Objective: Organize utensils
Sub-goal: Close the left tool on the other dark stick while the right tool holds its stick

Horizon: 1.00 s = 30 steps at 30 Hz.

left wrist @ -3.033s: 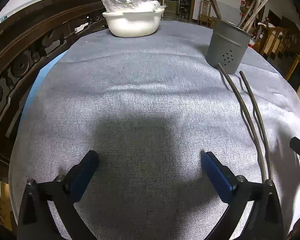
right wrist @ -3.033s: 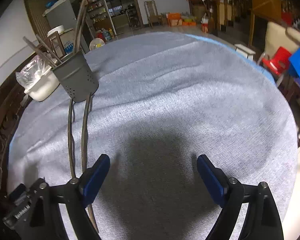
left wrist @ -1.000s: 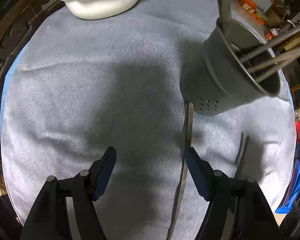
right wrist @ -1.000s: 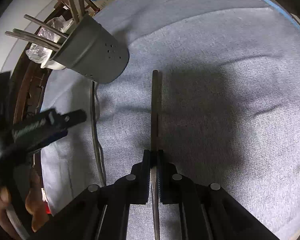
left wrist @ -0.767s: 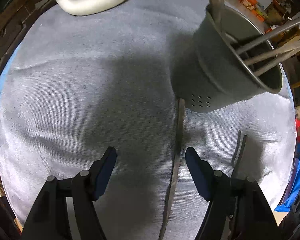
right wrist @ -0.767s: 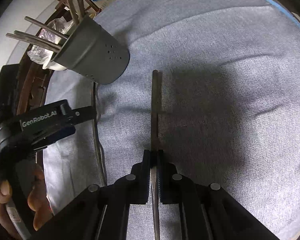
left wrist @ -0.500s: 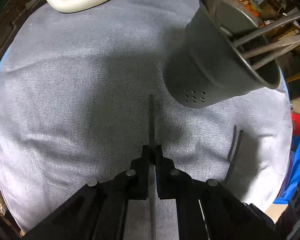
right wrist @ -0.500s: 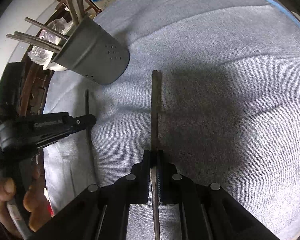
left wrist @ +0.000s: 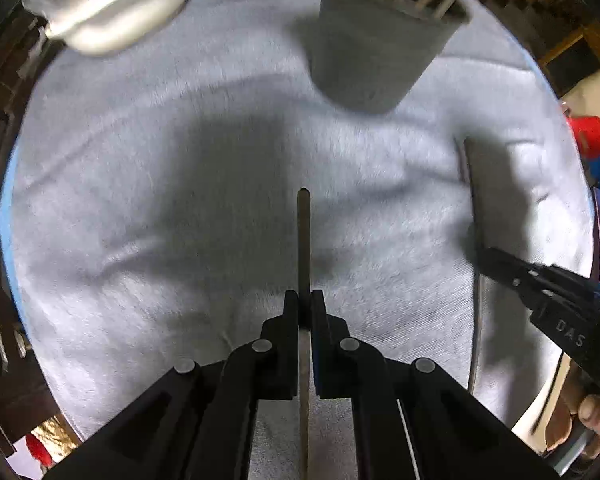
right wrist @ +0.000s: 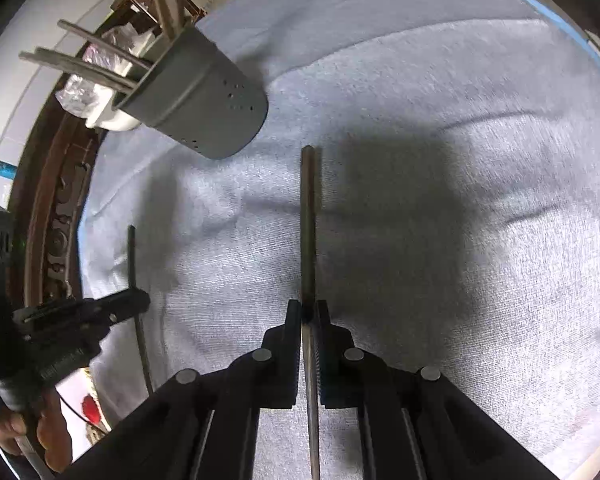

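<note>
My left gripper (left wrist: pixel 305 300) is shut on a thin metal utensil handle (left wrist: pixel 303 236) that points forward, held above the grey cloth. My right gripper (right wrist: pixel 308 310) is shut on a second metal utensil handle (right wrist: pixel 308 220) in the same way. The grey perforated utensil holder (left wrist: pixel 374 48) stands ahead with several utensils in it; it also shows in the right wrist view (right wrist: pixel 204 100). In the left wrist view the right gripper (left wrist: pixel 548 288) shows at the right with its utensil (left wrist: pixel 474 216). In the right wrist view the left gripper (right wrist: pixel 80 316) shows at the left with its utensil (right wrist: pixel 134 272).
A round table under a grey cloth (left wrist: pixel 160 208) with a carved dark wood edge (right wrist: pixel 52 208). A white bowl with a plastic bag (left wrist: pixel 112 12) stands at the back left. Chairs and red and blue items (left wrist: pixel 590 140) lie beyond the table's right edge.
Three seconds ago both grippers were open and two utensils lay on the cloth. Each gripper has since shut on one. In the last half second the left gripper lifted its utensil and swung.
</note>
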Each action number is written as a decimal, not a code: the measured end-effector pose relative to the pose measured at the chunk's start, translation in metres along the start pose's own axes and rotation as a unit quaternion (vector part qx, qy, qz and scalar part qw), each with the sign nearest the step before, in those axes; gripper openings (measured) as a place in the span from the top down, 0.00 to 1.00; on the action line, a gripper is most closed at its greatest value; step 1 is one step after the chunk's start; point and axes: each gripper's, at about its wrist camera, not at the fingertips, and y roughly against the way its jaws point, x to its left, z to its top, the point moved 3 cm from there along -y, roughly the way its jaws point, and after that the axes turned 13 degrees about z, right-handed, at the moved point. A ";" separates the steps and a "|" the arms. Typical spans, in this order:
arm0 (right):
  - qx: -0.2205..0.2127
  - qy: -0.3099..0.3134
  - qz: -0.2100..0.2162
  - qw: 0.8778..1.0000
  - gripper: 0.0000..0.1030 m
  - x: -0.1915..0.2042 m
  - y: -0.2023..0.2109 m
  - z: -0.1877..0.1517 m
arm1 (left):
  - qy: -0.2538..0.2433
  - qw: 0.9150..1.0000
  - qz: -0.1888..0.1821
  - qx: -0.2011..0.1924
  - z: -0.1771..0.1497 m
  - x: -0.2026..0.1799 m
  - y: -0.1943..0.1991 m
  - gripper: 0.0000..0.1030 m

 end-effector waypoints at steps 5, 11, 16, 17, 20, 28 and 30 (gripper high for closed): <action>0.018 -0.002 -0.006 1.000 0.91 0.007 -0.003 0.000 | 0.006 1.000 -0.004 0.017 -0.003 0.009 -0.021 0.94; 0.036 -0.014 -0.023 0.999 0.88 0.010 -0.012 0.011 | 0.011 1.000 -0.008 0.021 -0.005 0.014 -0.026 0.93; 0.051 0.009 -0.058 0.997 0.88 0.018 -0.020 0.020 | 0.008 1.000 -0.001 0.016 -0.007 0.008 -0.027 0.93; 0.053 0.015 -0.065 0.996 0.90 0.021 -0.023 0.022 | 0.004 1.000 0.000 0.012 -0.009 0.000 -0.022 0.93; 0.049 0.020 -0.065 0.997 0.91 0.023 -0.024 0.023 | -0.003 1.000 -0.002 0.005 -0.012 -0.006 -0.020 0.95; -0.002 0.002 -0.014 1.000 0.91 0.013 0.005 0.017 | 0.034 0.998 -0.044 0.007 -0.014 0.018 -0.017 0.95; -0.015 -0.001 0.001 1.000 0.91 0.011 0.012 0.018 | 0.039 0.998 -0.049 0.000 -0.016 0.023 -0.010 0.95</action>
